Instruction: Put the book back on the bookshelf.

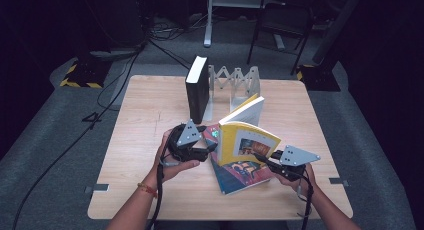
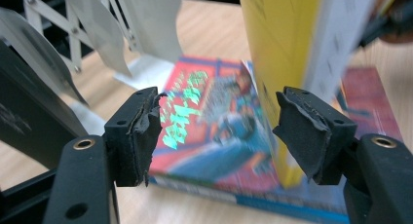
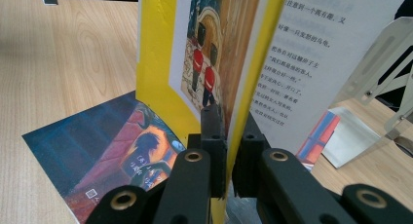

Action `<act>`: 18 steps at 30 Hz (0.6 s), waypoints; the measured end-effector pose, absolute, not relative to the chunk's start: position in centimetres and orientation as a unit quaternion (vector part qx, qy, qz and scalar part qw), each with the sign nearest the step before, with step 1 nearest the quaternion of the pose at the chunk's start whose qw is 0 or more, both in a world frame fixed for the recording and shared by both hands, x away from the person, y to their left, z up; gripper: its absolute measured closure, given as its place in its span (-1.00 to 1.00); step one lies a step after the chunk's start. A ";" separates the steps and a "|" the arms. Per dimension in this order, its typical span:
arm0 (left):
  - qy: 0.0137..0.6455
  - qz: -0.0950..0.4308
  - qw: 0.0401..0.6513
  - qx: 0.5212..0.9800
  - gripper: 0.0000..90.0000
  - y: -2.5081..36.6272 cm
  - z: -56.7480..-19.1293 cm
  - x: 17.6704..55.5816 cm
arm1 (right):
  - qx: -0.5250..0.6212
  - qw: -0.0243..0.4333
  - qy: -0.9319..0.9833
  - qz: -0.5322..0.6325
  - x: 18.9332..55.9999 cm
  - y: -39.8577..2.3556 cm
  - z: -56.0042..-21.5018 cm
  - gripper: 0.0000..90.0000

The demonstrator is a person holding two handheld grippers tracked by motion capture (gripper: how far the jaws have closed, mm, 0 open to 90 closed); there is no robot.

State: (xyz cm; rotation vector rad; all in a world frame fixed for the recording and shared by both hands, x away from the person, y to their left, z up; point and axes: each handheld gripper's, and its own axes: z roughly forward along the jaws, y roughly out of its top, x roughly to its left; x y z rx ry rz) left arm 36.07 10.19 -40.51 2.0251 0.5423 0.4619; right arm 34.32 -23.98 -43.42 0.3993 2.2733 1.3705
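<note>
Yellow picture book [image 1: 243, 140] stands upright near the desk's [image 1: 150, 105] front edge, cover pinched by the right gripper [image 1: 264, 159], spine just right of the left gripper's [image 1: 210, 149] empty, parted jaws.

In the left gripper view the yellow book [image 2: 282, 63] is blurred and cut off by the top edge, and the print on the red book [image 2: 214, 121] beneath it smears beyond reading. In the right gripper view the yellow book's cover runs past the top edge and hides part of the red book [image 3: 112, 151].
</note>
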 end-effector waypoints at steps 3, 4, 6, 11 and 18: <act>0.216 0.179 0.469 0.837 -0.31 10.0 -41.3 35.3 | 0.143 0.228 0.826 0.496 34.2 -24.0 -43.5 0.91; 0.212 0.175 0.468 0.840 -0.31 9.8 -41.4 35.1 | 0.143 0.227 0.825 0.497 34.2 -24.1 -43.5 0.91; 0.202 0.162 0.468 0.845 -0.32 9.3 -41.8 34.7 | 0.143 0.226 0.826 0.497 34.1 -24.1 -43.5 0.91; 0.191 0.139 0.465 0.853 -0.32 7.5 -43.3 34.4 | 0.140 0.224 0.827 0.496 34.0 -24.2 -43.6 0.91; 0.193 0.149 0.493 0.835 -0.14 5.1 -44.7 34.5 | 0.129 0.217 0.832 0.493 34.0 -24.6 -43.6 0.89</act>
